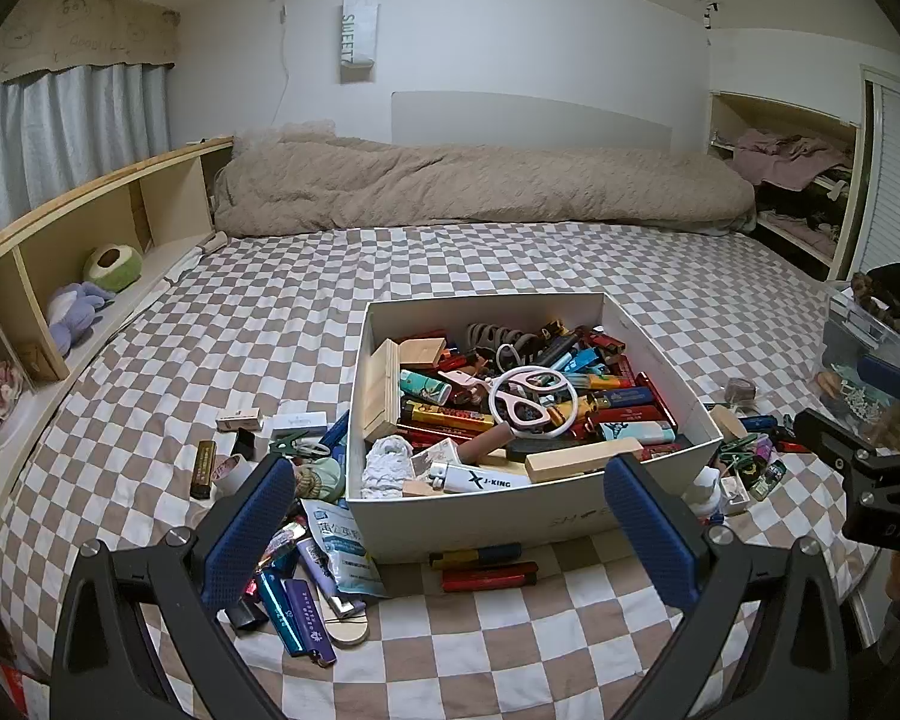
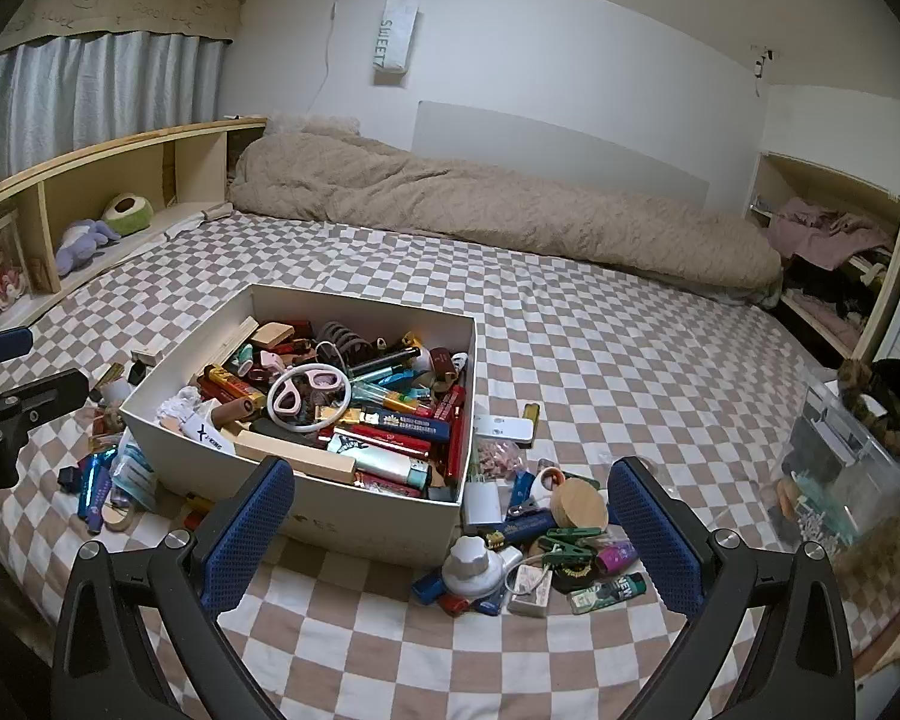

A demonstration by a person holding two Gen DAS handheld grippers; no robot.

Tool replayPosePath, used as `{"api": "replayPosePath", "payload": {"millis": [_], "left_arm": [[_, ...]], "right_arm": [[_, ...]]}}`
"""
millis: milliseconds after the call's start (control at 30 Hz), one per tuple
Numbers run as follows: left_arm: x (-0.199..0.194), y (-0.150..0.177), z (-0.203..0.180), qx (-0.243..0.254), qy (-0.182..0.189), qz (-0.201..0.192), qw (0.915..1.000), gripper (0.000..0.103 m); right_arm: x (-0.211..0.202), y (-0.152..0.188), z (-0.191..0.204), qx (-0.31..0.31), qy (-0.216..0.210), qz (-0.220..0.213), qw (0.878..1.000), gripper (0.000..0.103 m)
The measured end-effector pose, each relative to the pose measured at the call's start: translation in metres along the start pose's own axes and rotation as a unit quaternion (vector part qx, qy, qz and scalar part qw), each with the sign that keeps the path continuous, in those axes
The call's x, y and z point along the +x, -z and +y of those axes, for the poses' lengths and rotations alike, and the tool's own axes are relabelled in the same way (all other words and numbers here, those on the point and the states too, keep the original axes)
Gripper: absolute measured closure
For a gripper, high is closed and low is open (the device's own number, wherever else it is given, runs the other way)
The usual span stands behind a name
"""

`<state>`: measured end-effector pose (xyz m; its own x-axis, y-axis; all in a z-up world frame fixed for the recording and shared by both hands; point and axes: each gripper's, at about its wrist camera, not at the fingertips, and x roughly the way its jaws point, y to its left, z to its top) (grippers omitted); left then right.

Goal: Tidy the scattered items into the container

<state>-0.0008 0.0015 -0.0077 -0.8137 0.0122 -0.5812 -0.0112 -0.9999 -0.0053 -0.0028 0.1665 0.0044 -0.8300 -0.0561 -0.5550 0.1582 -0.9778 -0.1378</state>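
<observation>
Item: white box, centre of the left view, already heaped with lighters and pink scissors. Loose pieces lie on the checked sheet: one pile lower left beside the box, another lower centre of the right view. We hold the left gripper and right gripper spread, both empty, between picks. Next we judge a descent onto one loose piece, perhaps the wooden disc.

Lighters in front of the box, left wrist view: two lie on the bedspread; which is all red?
The red lighter, the one nearer the camera. The other lighter, right against the box, is part yellow, part dark blue.
</observation>
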Motion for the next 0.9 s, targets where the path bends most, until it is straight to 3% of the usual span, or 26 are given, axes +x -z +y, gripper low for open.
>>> {"api": "replayPosePath", "payload": {"millis": [433, 767, 900], "left_arm": [[0.002, -0.002, 0.004, 0.0, -0.014, -0.006, 0.9999, 0.0], [-0.009, -0.014, 0.02, -0.034, -0.009, -0.022, 0.9991, 0.0], [-0.014, -0.019, 0.024, -0.036, -0.028, -0.03, 0.9985, 0.0]], "right_arm": [[0.003, 0.002, -0.014, 0.016, 0.006, -0.001, 1.0, 0.0], [-0.004, -0.001, -0.042, 0.039, 0.025, -0.011, 0.999, 0.0], [-0.005, -0.002, -0.057, 0.063, 0.022, -0.009, 0.998, 0.0]]}}
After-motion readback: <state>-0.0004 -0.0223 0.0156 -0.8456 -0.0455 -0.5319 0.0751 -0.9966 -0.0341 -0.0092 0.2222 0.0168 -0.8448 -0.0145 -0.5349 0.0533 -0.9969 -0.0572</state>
